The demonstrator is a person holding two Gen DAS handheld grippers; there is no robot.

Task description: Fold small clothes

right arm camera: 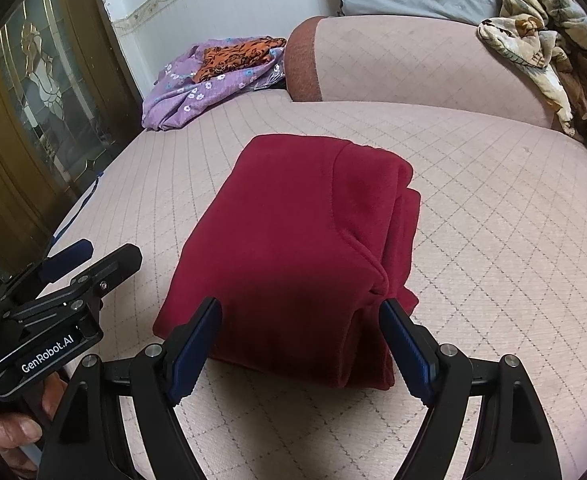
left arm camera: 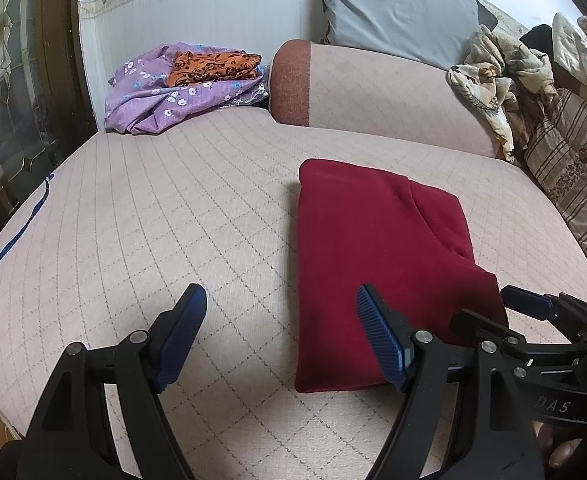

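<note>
A dark red garment point(left arm camera: 373, 248) point(right arm camera: 293, 240) lies folded into a thick rectangle on the pink quilted sofa seat point(left arm camera: 153, 220) point(right arm camera: 493, 220). My left gripper point(left arm camera: 281, 291) is open just left of the garment's near corner, over bare seat, with nothing between its blue pads. In the right wrist view the left gripper point(right arm camera: 109, 249) shows at the left edge. My right gripper point(right arm camera: 299, 305) is open at the garment's near edge, its fingers apart on either side and not pressing the cloth. In the left wrist view the right gripper point(left arm camera: 483, 306) appears at the garment's near right corner.
A purple flowered cloth point(left arm camera: 165, 92) point(right arm camera: 197, 84) with an orange-black cloth point(left arm camera: 213, 66) on it lies at the back left. A pink bolster point(left arm camera: 373, 92) point(right arm camera: 413, 64), a grey pillow point(left arm camera: 393, 8) and a crumpled patterned blanket point(left arm camera: 493, 76) point(right arm camera: 533, 40) line the back. A glazed door point(right arm camera: 45, 92) stands left.
</note>
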